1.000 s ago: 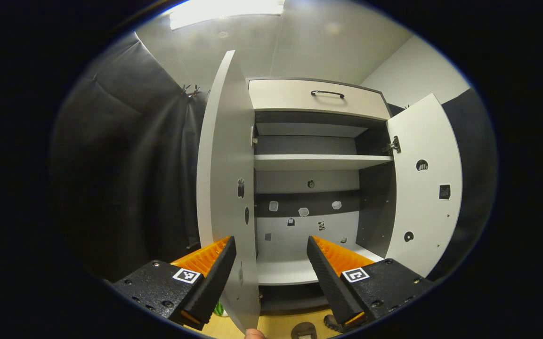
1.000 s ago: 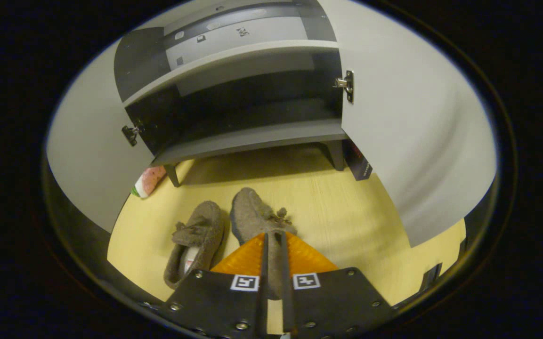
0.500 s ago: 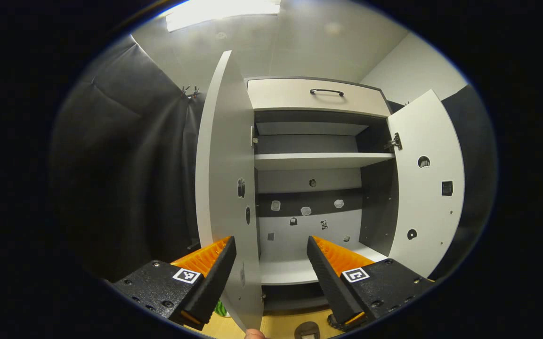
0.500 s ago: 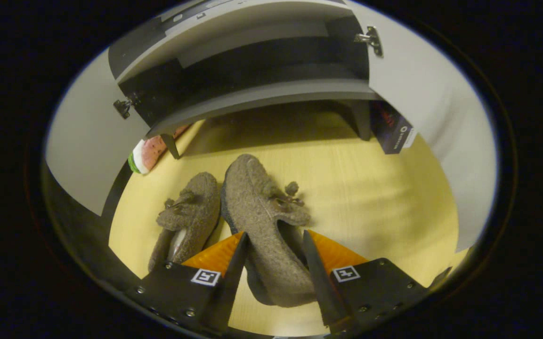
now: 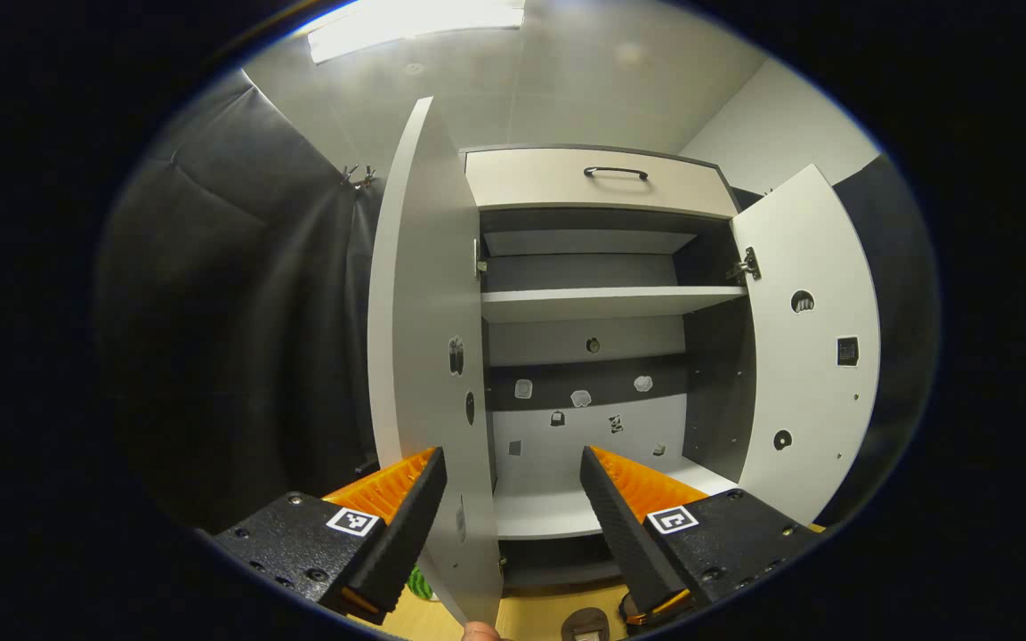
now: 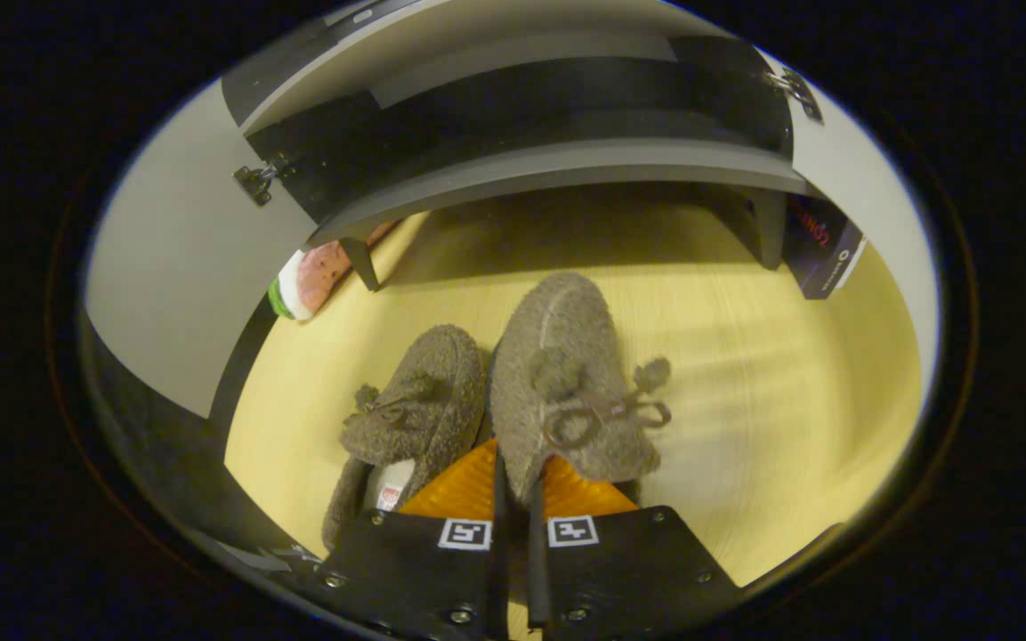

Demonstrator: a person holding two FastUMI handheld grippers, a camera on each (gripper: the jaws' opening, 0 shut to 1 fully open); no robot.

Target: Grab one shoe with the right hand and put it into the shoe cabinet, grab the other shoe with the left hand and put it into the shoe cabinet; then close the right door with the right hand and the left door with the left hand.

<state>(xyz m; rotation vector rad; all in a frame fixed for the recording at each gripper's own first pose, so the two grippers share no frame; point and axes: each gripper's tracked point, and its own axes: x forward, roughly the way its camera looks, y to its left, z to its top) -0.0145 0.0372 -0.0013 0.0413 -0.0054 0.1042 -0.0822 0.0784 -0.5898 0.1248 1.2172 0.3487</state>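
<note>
A: Right gripper (image 6: 513,481)?
B: Clenched on the near-side rim of the fuzzy grey-brown slipper with the little bow (image 6: 566,374), both fingers pinching that edge. The slipper lies on the yellow wooden floor (image 6: 788,427) in front of the white-and-dark-grey shoe cabinet (image 6: 513,169), toe toward the cabinet.

A: Other shoe?
B: Second matching fuzzy grey-brown slipper (image 6: 410,418), just left of the gripped one, touching it, same floor, also in front of the cabinet.

A: Left gripper (image 5: 513,499)?
B: Released, fingers wide apart, nothing between them, facing the cabinet (image 5: 601,312) from in front.

A: Doors?
B: Flat white left door (image 5: 424,356) and flat white right door (image 5: 811,347) both swung open. White shelves (image 5: 601,303) bare. Pale drawer with black handle (image 5: 597,178) on top of the cabinet.

A: Extras?
B: Watermelon-print rounded thing (image 6: 312,280) by the cabinet's left leg, dark box (image 6: 819,254) by its right leg.
</note>
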